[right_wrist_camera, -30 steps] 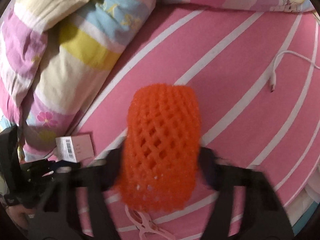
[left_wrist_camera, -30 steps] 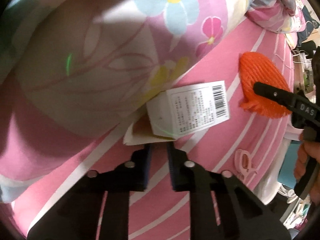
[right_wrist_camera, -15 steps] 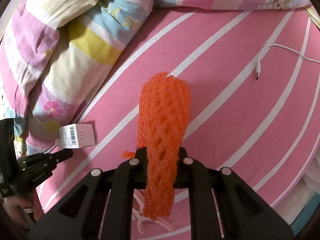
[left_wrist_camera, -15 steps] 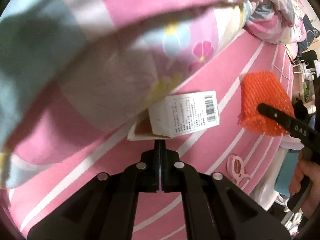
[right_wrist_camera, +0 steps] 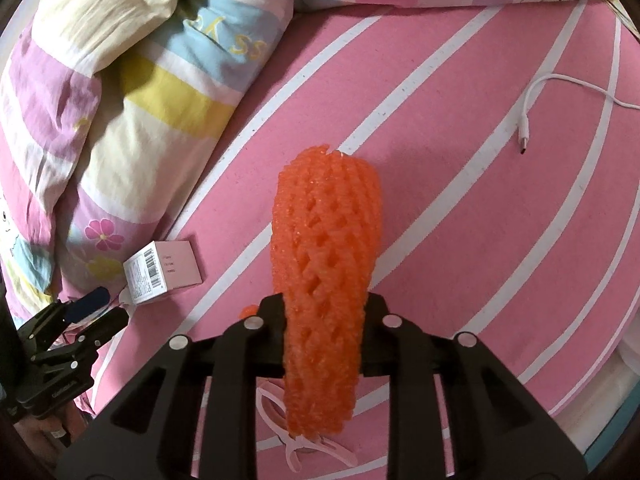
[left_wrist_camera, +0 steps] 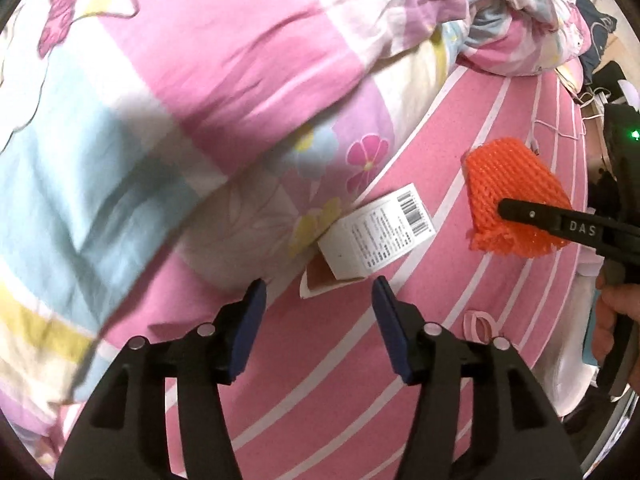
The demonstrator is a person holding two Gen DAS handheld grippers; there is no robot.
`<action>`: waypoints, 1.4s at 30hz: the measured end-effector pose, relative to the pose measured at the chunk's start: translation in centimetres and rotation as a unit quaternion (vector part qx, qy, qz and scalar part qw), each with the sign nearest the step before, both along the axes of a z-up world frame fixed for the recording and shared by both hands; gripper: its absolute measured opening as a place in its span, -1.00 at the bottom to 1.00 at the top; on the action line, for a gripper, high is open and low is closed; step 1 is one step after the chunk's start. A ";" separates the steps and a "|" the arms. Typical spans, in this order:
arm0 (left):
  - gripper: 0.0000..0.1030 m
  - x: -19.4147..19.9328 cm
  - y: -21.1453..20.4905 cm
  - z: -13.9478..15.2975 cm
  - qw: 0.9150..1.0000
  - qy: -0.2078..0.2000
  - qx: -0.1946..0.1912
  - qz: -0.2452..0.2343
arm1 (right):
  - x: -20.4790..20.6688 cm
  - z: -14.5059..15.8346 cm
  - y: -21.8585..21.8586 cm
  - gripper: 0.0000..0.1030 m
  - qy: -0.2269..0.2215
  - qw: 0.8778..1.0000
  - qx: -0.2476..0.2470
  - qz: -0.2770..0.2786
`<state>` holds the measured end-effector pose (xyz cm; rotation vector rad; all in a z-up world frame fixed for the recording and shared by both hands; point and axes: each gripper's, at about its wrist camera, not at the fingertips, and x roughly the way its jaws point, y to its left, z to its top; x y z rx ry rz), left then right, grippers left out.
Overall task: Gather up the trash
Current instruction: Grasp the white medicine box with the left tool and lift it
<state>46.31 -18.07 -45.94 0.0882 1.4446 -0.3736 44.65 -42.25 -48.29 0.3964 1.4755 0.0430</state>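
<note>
Biggest change from half a second back: the left gripper (left_wrist_camera: 316, 300) has its fingers spread wide apart now, where they were pressed together right in front of the box, and a second ago they sat just slightly parted. The small white carton (left_wrist_camera: 376, 236) with the barcode label hasn't budged, still lying on the bed tucked against the edge of the quilt (left_wrist_camera: 200, 100), with its flap hanging open toward the blue finger pads (left_wrist_camera: 248, 320); from the left wrist view it sits at about 12 o'clock just past the fingertips, not touched by them. The right gripper (right_wrist_camera: 324, 320) stays clamped on the orange foam fruit net (right_wrist_camera: 324, 264), squeezed narrow between the fingers, same as half a second ago; a second ago the net was still puffed out wide. The net is held up off the bed, and in the left view it shows at about 2 o'clock from the carton, well apart from it. Surface is a pink bedsheet (right_wrist_camera: 460, 160) with white stripes. The patchwork quilt, pink, blue, yellow and cream with flowers, is bunched up along the 9 to 12 o'clock side in the right view. A white charging cable (right_wrist_camera: 532, 108) lies out at 2 o'clock there, and a pale pink hair clip (right_wrist_camera: 304, 440) lies on the sheet under the net at 6 o'clock. At the far right of the left view there's dark clutter past the bed edge, too blurry to make out.
</note>
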 end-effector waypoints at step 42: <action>-0.86 0.3 0.9 -2.3 0.996 0.076 -0.046 0.002 | -0.2 0.1 -1.0 -0.60 -0.003 1.000 -0.002 -0.014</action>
